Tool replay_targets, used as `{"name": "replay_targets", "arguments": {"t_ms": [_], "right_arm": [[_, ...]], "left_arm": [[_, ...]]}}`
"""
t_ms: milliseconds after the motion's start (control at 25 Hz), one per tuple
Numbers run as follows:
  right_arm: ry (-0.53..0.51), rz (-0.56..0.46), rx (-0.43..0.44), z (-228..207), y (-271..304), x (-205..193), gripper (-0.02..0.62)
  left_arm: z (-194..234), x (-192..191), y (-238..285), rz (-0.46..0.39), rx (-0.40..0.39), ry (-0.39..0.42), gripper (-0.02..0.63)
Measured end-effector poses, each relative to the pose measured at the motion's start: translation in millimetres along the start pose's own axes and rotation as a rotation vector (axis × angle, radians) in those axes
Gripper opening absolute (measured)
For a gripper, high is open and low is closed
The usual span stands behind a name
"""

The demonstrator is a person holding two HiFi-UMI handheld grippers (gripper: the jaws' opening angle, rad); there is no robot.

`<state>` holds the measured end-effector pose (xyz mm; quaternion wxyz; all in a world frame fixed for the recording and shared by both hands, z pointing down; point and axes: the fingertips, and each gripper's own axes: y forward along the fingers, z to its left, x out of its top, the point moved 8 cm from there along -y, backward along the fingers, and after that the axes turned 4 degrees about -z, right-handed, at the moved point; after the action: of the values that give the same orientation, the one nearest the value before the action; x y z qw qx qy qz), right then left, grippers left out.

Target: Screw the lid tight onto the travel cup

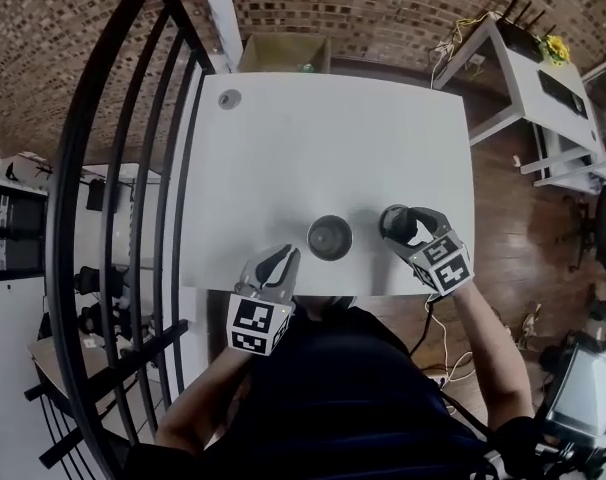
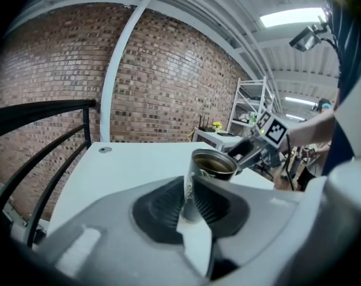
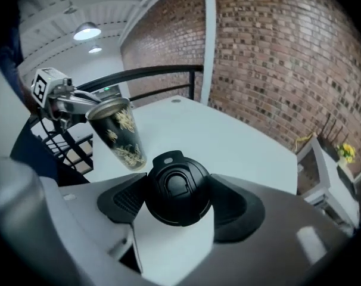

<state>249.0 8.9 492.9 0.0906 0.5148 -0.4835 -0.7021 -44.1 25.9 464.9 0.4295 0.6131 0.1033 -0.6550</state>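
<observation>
The open travel cup (image 1: 329, 238), dark with a gold leaf pattern, stands near the front edge of the white table (image 1: 313, 138). My left gripper (image 1: 283, 258) sits just left of it, jaws shut with nothing between them. In the left gripper view its tips (image 2: 188, 186) point at the lower wall of the cup (image 2: 213, 165). My right gripper (image 1: 403, 226) hovers right of the cup, shut on the round black lid (image 1: 395, 222). In the right gripper view the lid (image 3: 177, 189) fills the gap between the pads, top face toward the camera, and the cup (image 3: 118, 133) is to the left beyond it.
A black metal railing (image 1: 133, 168) runs along the table's left side. A round grommet (image 1: 229, 99) is set in the far left corner of the table. A cardboard box (image 1: 283, 53) stands behind the table, and a white shelf unit (image 1: 528, 68) stands at the right.
</observation>
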Motion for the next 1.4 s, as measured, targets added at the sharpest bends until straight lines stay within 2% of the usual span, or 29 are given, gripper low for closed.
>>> {"name": "replay_targets", "arguments": {"t_ms": [120,240,360,400,440,520,640,760,960,1080,1200,1320,1400], "right_arm": [[-0.133,-0.076,0.063,9,-36,38,0.337],[-0.241,-0.157,0.198,27,-70,92,0.337],[-0.365,-0.168,0.306,49,-83,135,0.337],[-0.411,-0.154,0.333,57,-82,144,0.337],[-0.456,-0.135,0.359,64,-79,151,0.337],[-0.536,-0.079,0.413,77,-67,159,0.337],[-0.6,0.012,0.479,90,-39,159,0.337],[-0.603,0.069,0.502,98,-15,153,0.337],[-0.593,0.071,0.515,108,-2,152,0.336],[-0.59,0.044,0.515,113,-1,152,0.335],[-0.565,-0.013,0.505,110,-7,153,0.334],[-0.477,-0.094,0.502,105,-12,153,0.334],[-0.418,-0.105,0.504,101,-7,146,0.334]], "left_arm": [[2,2,6,-0.011,-0.034,0.032,0.046],[11,1,12,-0.03,-0.032,0.089,0.046],[17,-1,14,-0.033,-0.063,0.082,0.056],[16,-3,14,-0.036,-0.098,0.082,0.089],[14,-5,14,-0.039,-0.139,0.095,0.149],[8,-9,18,-0.039,-0.212,0.155,0.323],[-1,-19,30,-0.016,-0.285,0.26,0.374],[-7,-29,44,0.009,-0.301,0.285,0.38],[-17,-25,55,-0.026,-0.261,0.29,0.38],[-23,-28,60,-0.014,-0.264,0.309,0.385],[-24,-30,65,-0.004,-0.25,0.294,0.385],[-26,-29,66,-0.01,-0.247,0.28,0.383],[-27,-26,67,-0.018,-0.238,0.283,0.383]]}}
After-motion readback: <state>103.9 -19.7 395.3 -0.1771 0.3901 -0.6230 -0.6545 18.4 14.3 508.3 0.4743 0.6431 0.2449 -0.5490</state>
